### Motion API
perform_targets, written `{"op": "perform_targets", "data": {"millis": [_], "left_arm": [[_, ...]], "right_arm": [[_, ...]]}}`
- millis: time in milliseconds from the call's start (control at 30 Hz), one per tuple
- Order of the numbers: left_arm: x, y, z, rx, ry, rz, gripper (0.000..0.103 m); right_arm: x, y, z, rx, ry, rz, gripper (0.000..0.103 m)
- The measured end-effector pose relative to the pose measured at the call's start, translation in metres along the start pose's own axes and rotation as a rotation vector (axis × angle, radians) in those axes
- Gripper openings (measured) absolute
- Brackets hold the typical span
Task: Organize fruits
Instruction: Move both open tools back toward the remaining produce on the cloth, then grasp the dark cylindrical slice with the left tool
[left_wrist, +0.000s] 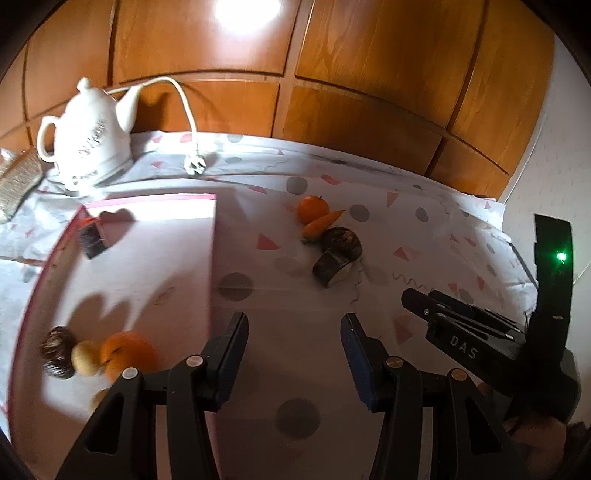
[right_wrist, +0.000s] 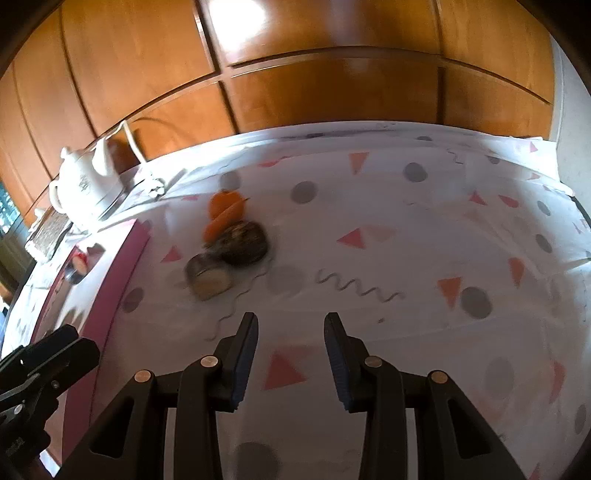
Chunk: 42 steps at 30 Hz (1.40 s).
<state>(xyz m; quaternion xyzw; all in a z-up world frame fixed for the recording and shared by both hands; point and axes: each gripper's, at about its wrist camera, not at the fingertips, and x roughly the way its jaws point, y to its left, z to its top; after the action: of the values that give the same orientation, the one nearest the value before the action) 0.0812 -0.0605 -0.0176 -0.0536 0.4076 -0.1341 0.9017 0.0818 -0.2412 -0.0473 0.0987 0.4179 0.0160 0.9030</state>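
The patterned tablecloth (left_wrist: 288, 369) covers the whole table, and on its left half sits the pink-rimmed white box (left_wrist: 147, 266). In the box, at about eight o'clock, lie an orange (left_wrist: 127, 352), a pale round fruit (left_wrist: 84, 357) and a dark one (left_wrist: 57, 352).

On the cloth at one o'clock from the left gripper (left_wrist: 293, 334) a cluster waits: two dark cut pieces (left_wrist: 336, 254), a carrot (left_wrist: 321, 223) and a tangerine (left_wrist: 312, 208), all touching.

Both grippers hang empty, jaws apart; the right gripper (right_wrist: 290, 332) has the cluster at eleven o'clock.

Judging by this, sorting is partly done and the step in hand is the approach to the next piece. Next, one gripper needs to straddle a single piece without nudging its neighbours.
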Motion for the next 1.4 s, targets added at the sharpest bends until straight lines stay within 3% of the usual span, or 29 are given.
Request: {"op": "perform_targets", "data": {"millis": [333,867,933,967,1200,1400], "left_arm": [[0.045,-0.022,0.023,-0.013,0.027,-0.028,0.053],[0.095,-0.028,0.036,-0.041,0.049,0.014,0.053],[0.101,-0.029,0.035,-0.039,0.058,-0.002,0.048],[0.101,-0.029,0.034,-0.037,0.049,-0.015,0.040],[0.072,-0.019,0.015,-0.061,0.025,-0.016,0.040],[0.052,-0.015,-0.014,-0.008,-0.018,0.010,0.040]], "right_arm": [[0.006,-0.022,0.005,0.031,0.003,-0.017,0.037],[0.016,-0.029,0.012,0.054,-0.003,0.003,0.038],[0.018,-0.029,0.012,0.056,0.002,0.002,0.038],[0.019,-0.030,0.012,0.058,0.004,0.003,0.038],[0.021,-0.028,0.015,0.050,0.004,0.019,0.037],[0.025,-0.010,0.032,0.028,-0.008,0.114,0.037]]}}
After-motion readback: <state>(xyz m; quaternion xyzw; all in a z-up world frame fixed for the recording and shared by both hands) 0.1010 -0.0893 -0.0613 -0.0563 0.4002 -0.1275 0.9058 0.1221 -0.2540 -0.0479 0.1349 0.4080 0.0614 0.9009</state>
